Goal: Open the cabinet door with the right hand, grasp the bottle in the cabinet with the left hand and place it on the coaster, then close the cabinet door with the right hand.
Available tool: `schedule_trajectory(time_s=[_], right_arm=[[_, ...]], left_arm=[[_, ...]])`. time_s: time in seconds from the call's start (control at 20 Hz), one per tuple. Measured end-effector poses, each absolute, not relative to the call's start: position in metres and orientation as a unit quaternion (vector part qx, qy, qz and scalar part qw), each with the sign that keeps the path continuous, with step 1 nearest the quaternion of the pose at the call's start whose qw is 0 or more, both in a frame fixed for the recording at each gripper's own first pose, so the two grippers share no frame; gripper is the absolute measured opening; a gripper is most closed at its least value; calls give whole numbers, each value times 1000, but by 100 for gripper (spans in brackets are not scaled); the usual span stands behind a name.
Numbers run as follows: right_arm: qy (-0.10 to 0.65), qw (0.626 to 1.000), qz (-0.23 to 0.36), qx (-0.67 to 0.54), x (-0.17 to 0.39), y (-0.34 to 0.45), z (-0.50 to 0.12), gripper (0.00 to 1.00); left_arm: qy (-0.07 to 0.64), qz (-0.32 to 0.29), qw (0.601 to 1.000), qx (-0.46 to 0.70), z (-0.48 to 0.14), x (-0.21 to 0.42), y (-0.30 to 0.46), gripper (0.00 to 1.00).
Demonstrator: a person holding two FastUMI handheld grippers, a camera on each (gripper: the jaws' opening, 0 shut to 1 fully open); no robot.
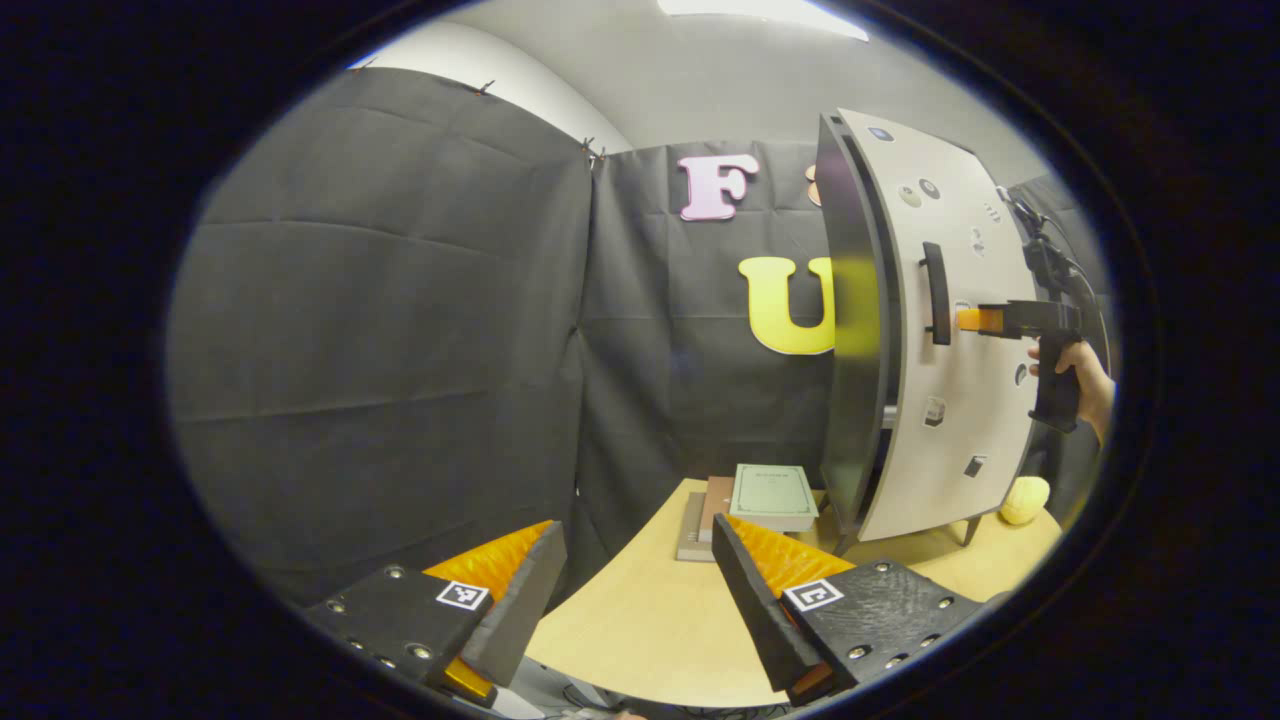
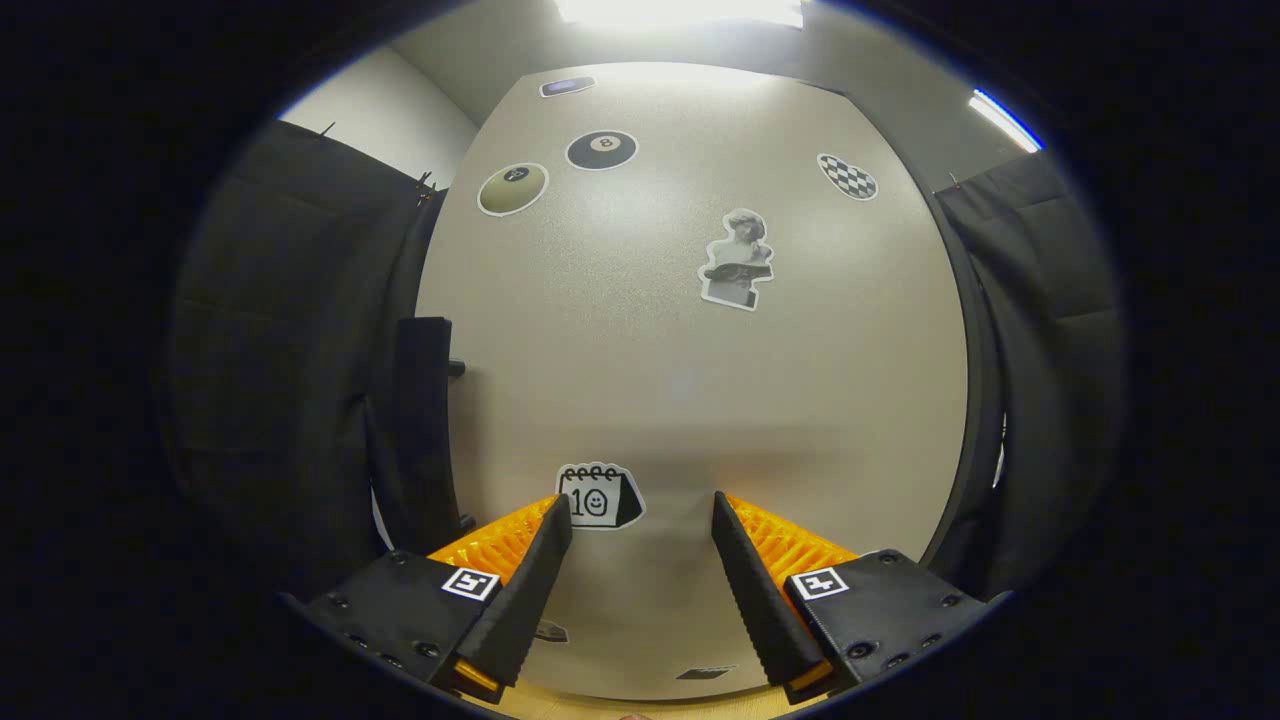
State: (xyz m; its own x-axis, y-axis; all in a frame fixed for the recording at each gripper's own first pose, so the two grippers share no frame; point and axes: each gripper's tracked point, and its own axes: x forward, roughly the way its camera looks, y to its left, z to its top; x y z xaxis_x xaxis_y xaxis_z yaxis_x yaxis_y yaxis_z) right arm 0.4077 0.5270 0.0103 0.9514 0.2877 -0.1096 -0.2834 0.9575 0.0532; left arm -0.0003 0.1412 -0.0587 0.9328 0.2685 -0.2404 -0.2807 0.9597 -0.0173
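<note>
Left gripper (image 1: pixel 638 590) sits nearest w/ black-and-orange fingers spread wide, holding nothing, above the front edge of a light wooden table (image 1: pixel 640 630); past it lies a small stack of books (image 1: pixel 760 498). Beyond the books stands the cabinet (image 1: pixel 850 330), dark-framed, its pale grey cabinet door (image 1: pixel 960 400) dotted w/ stickers and fitted w/ a black vertical handle (image 1: pixel 936 293), a yellow round object (image 1: pixel 1025 500) near its foot. In right gripper view, right gripper (image 2: pixel 640 560) is also wide apart, empty, facing the door close up, handle off to its left.
</note>
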Motion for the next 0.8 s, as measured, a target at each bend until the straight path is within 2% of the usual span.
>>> schedule_trajectory(time_s=[0.15,0.25,0.35,0.6,0.8], right_arm=[[51,989,136,25,397,521,20,87],[46,989,138,22,376,513,29,89],[39,988,145,20,353,501,37,96],[33,987,157,10,305,448,46,98],[31,990,140,-2,278,379,49,98]], left_arm=[[114,113,987,-28,-53,16,133,89],[107,91,990,-27,-44,26,121,89],[100,75,992,-19,-34,37,106,91],[76,36,996,-16,-6,62,38,89],[65,1,998,-24,16,76,-30,91]])
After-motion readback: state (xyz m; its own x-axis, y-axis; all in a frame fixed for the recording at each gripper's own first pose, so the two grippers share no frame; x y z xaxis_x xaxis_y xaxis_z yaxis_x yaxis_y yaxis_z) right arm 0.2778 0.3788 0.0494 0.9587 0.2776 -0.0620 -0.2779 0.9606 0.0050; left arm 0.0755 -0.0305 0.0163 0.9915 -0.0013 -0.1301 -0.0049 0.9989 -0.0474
